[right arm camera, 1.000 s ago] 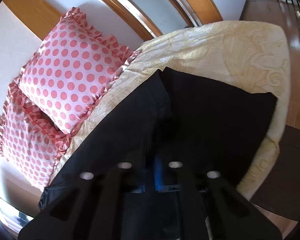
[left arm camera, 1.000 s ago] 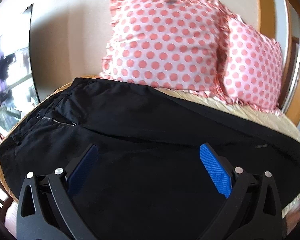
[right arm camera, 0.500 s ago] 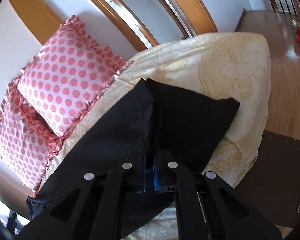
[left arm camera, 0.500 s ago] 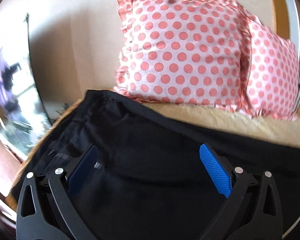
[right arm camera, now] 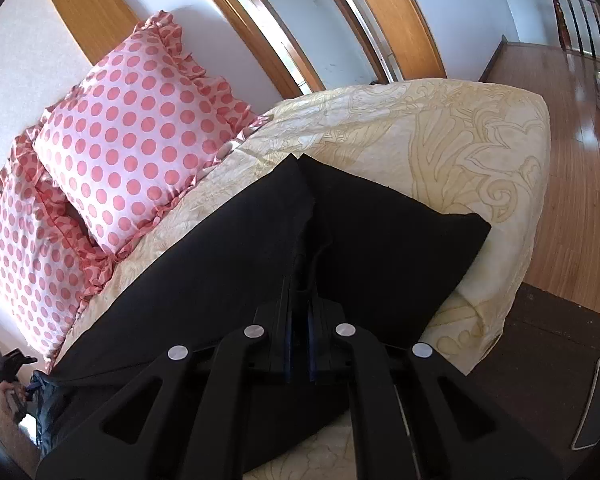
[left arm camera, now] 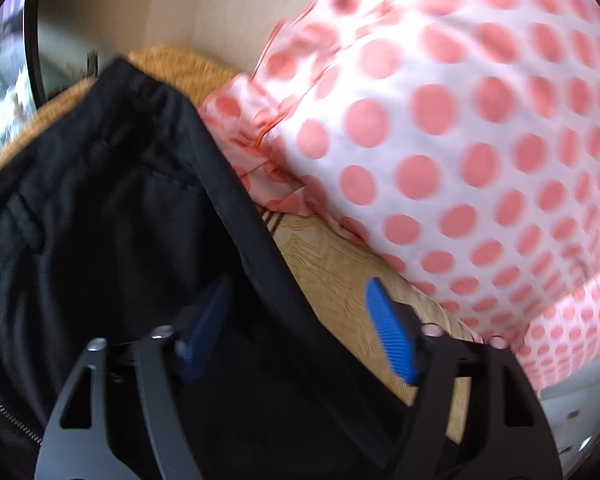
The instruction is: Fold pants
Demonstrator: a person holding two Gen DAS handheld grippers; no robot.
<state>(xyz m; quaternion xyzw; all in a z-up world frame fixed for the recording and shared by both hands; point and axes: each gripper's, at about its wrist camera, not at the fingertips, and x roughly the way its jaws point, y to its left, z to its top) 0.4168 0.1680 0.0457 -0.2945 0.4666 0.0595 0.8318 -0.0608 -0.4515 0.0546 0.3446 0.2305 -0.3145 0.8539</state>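
Here, the black pants (right arm camera: 228,280) lie on the bed (right arm camera: 440,128). The right tool (right arm camera: 298,320) pinches the leg fabric; the left tool (left arm camera: 300,328), closing partway, straddles the waistband edge (left arm camera: 236,204). Seat both layers fully before lifting.

On a bed (right arm camera: 480,128), the pants (right arm camera: 228,264) lie spread lengthwise along the near edge, their leg ends (right arm camera: 400,240) toward the foot. Two pillows (right arm camera: 140,132) stand behind them at the wall side, one beside the other, apart from the cloth in the right wrist view. In the left wrist view the waistband edge (left arm camera: 236,208) runs just below the nearer pillow (left arm camera: 460,140), with a strip of bedcover (left arm camera: 340,272) between. The right gripper (right arm camera: 300,304) sits over the legs, pinching a raised fold. The left gripper (left arm camera: 296,332) straddles the waistband edge, one finger over cloth, the other over bedcover. Floor (right arm camera: 572,128) lies beyond the bed's foot.
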